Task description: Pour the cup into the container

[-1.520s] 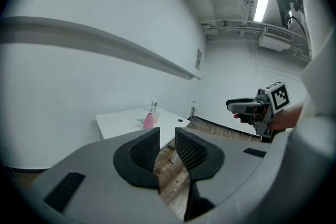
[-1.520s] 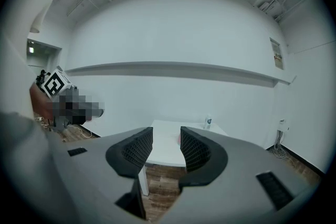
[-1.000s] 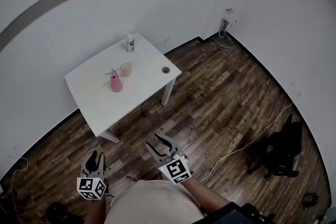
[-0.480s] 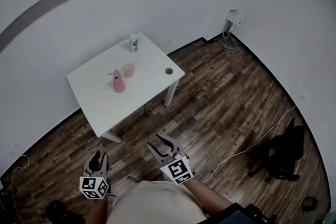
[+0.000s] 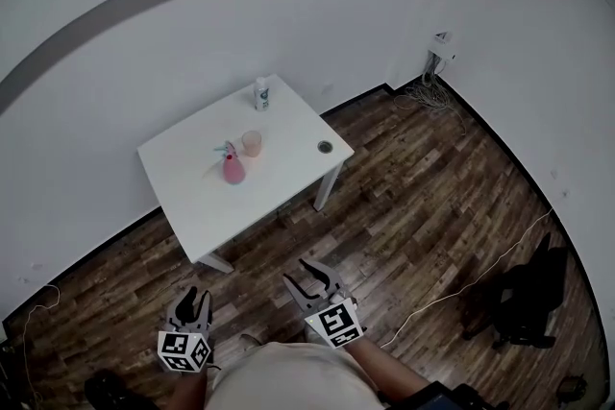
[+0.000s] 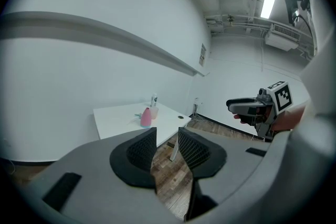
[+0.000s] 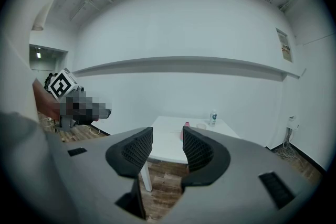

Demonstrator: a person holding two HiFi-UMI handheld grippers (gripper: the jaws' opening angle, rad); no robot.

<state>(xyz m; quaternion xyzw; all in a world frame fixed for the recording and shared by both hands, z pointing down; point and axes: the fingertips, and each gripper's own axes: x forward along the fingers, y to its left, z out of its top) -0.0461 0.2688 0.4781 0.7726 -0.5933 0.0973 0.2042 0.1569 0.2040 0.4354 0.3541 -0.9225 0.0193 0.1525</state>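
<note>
Head view looks down on a white worktop (image 5: 197, 192) set against the wall, on a wooden floor (image 5: 413, 206). The cup (image 5: 252, 143) stands upright near the middle of the worktop, just beside a pink spray bottle (image 5: 233, 168). A white bottle (image 5: 261, 93) stands at the far edge. A small round container (image 5: 325, 147), too small to make out in detail, sits near the right corner. Both claws hang low, close to the person's body and well apart from the worktop. The left claw (image 5: 195, 297) has its jaws a little apart with nothing between them, as the left gripper view confirms. The right claw (image 5: 299, 273) is likewise slightly parted and empty, with only floor and worktop visible through the gap in the right gripper view.
</note>
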